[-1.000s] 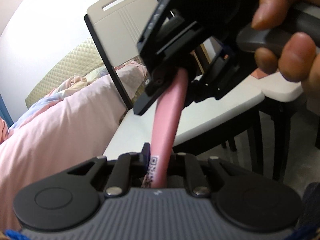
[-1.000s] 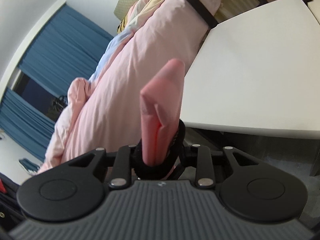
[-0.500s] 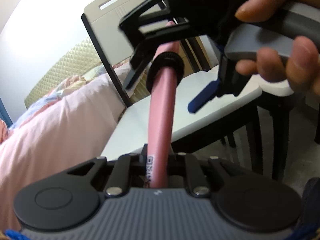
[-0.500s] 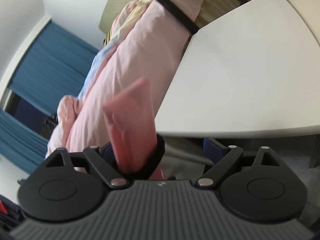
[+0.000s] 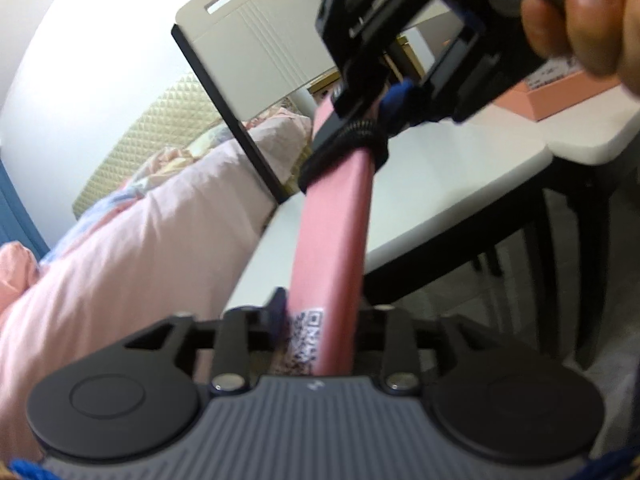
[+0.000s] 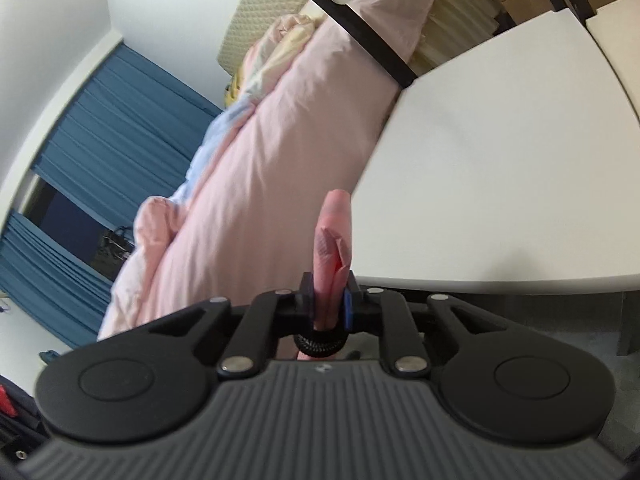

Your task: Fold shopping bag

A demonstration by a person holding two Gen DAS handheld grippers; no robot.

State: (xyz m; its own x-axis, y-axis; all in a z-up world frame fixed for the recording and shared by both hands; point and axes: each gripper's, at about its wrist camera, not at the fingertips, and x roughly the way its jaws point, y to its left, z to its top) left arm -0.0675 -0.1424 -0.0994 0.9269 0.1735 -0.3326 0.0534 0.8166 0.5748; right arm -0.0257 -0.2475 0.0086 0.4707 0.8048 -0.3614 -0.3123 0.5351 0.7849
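We hold the folded pink shopping bag (image 5: 336,216) in the air between both tools: the right gripper (image 6: 329,300) clamped on its far end beside the black elastic band (image 6: 319,345), the left gripper (image 5: 316,320) opening around its near end. It looks light and soft, best pinched at the ends. A white table (image 6: 500,180) lies ahead, a pink duvet (image 6: 280,152) alongside.

— What's around?
— A white counter (image 6: 500,168), a pink duvet (image 6: 280,184) on the bed beside it, blue curtains (image 6: 108,140).
— Anything else?
— A white chair back (image 5: 256,36), and a pink box (image 5: 560,96) on the neighbouring counter.
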